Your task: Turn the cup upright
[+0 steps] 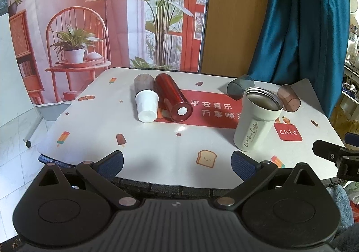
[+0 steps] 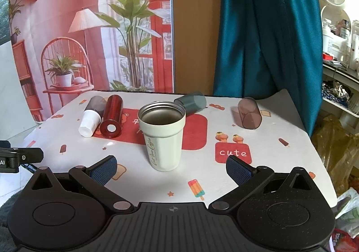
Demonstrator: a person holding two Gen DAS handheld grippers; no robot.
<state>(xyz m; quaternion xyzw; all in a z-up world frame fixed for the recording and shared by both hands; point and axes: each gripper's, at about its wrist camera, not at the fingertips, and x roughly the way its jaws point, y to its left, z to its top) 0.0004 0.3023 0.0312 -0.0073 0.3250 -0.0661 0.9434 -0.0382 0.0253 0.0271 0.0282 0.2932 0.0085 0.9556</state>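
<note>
A white coffee cup (image 1: 255, 119) with a steel inside stands upright on the table, mouth up; it also shows in the right wrist view (image 2: 163, 137). My right gripper (image 2: 171, 169) is open and empty, its jaws wide on either side just in front of the cup, not touching it. My left gripper (image 1: 177, 163) is open and empty at the table's near edge, left of the cup. A red cup (image 1: 174, 100) (image 2: 111, 117), a grey and white cup (image 1: 145, 100) (image 2: 90, 117), a blue-grey cup (image 1: 239, 88) (image 2: 191, 102) and a brown cup (image 1: 289, 98) (image 2: 249, 114) lie on their sides.
The table (image 1: 157, 148) (image 2: 269, 173) has a white patterned cloth with a red panel. A printed backdrop and a teal curtain (image 2: 258, 27) hang behind it. Shelves with clutter (image 2: 336, 34) stand to the right. The other gripper's edge shows at the frame side (image 1: 336, 157) (image 2: 15, 157).
</note>
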